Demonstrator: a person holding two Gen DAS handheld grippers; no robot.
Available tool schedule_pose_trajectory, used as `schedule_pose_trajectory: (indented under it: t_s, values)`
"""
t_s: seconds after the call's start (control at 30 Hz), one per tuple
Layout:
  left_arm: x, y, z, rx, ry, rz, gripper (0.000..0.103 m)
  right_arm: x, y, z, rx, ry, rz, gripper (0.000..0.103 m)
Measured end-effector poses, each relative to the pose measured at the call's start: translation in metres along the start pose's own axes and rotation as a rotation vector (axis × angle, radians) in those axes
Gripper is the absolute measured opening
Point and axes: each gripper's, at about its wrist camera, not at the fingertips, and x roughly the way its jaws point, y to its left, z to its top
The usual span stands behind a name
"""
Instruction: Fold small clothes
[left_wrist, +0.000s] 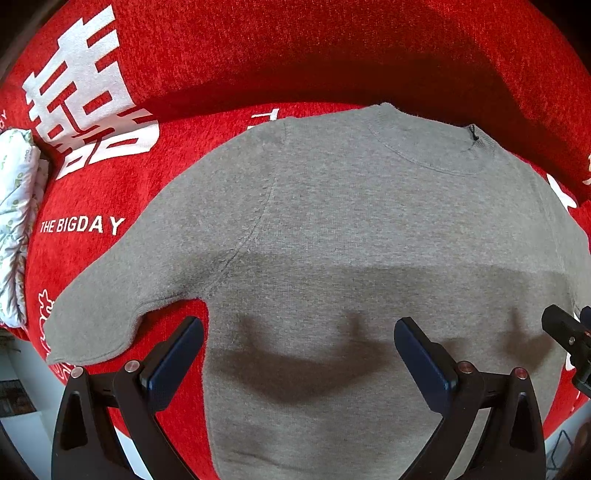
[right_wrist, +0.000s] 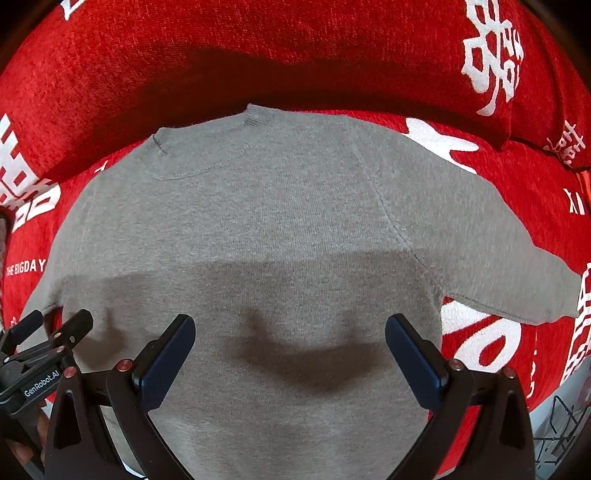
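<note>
Where laid flat, grey knit sweater (left_wrist: 332, 221), red fuzzy cover (left_wrist: 258, 55)

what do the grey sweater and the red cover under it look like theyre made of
Grey sweater: looks like a soft matte fine knit, with a ribbed collar and stitched shoulder seams; the fibre can't be told.
Red cover: looks like a fuzzy, chenille-like woven fabric, nubbly pile, with white lettering.

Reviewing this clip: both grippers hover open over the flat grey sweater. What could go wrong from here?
1. The grey sweater lies on a fuzzy red cover; a low pinch might catch the cover too.
2. The left gripper and right gripper hang side by side over the body, so they may collide when reaching.
3. Both sleeves are spread out; the left sleeve ends near the cover's edge and might slip off.
</note>
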Motion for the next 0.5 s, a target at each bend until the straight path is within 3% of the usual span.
schedule_pose_trajectory:
  t_s: [0.5]
  values:
    - [-0.0007, -0.0009, 0.0002, 0.002, -0.001, 0.001, 0.103, -0.0001, -0.0013, -0.0004, -0.004, 0.000, -0.003, 0.103]
